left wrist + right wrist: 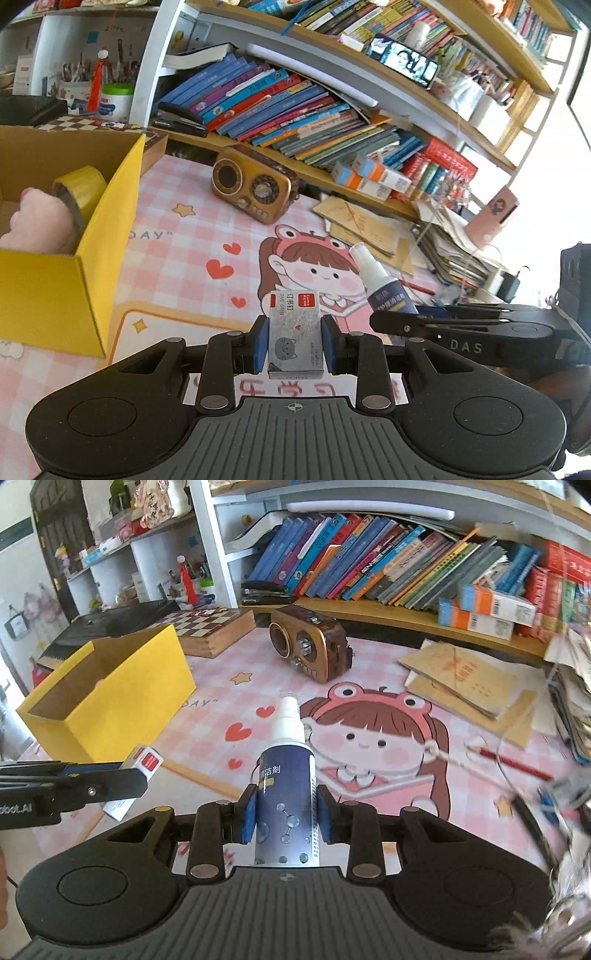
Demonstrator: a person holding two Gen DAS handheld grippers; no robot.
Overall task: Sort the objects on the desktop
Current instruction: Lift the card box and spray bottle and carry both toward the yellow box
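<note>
Left gripper point(294, 341) pinches a small staple box point(294, 332) between its blue pads, above the pink cartoon desk mat point(192, 258); right gripper point(284, 812) clamps a blue spray bottle point(286, 794), nozzle pointing away; yellow cardboard box point(107, 236), at left on the mat, contains a yellow tape roll point(79, 192) and a pink plush point(40, 229); brown retro radio point(308, 646) stands near the bookshelf point(369, 613).

Spray bottle point(286, 797) between claw point(286, 812) pads.
</note>
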